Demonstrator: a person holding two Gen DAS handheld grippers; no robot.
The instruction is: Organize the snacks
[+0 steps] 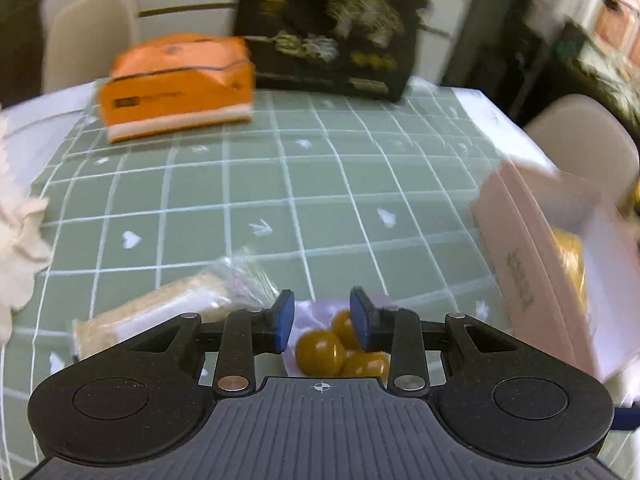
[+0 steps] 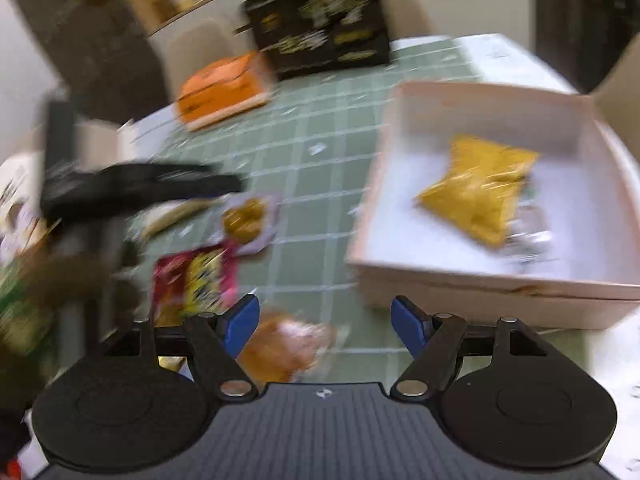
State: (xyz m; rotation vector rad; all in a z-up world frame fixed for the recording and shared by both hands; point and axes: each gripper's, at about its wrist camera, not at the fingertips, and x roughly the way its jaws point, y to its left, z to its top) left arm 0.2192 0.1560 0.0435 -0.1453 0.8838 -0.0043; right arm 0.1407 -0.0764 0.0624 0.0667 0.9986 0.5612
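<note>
Left hand-held gripper is seen low over the worktop, its blue pads set narrowly apart with nothing pinched between them; a clear pack of brown sweets lies just under and between the fingertips, partly hidden by the gripper body. Whether the pads touch the wrapper cannot be told. A wafer pack lies just beside the sweets, on their left. The right hand-held gripper is held wide and empty above an orange-brown bun pack, with a red-and-yellow sachet near it on the left.

The step in hand is judged to be the pick-up of loose snacks for the pink box, which stands on the worktop to the right of both grippers; a yellow bag is already seen inside it, so the task is taken to be partly done, with several packs left outside. For the next move, the left pads would need to be lowered round the sweets and closed on the wrapper, then carried right, over the box wall. A slippery, loose wrapper is to be expected, so a grip on a bunched part would be safer.

An orange pack and a black box stand well apart at the far edge. Both views are blurred.
</note>
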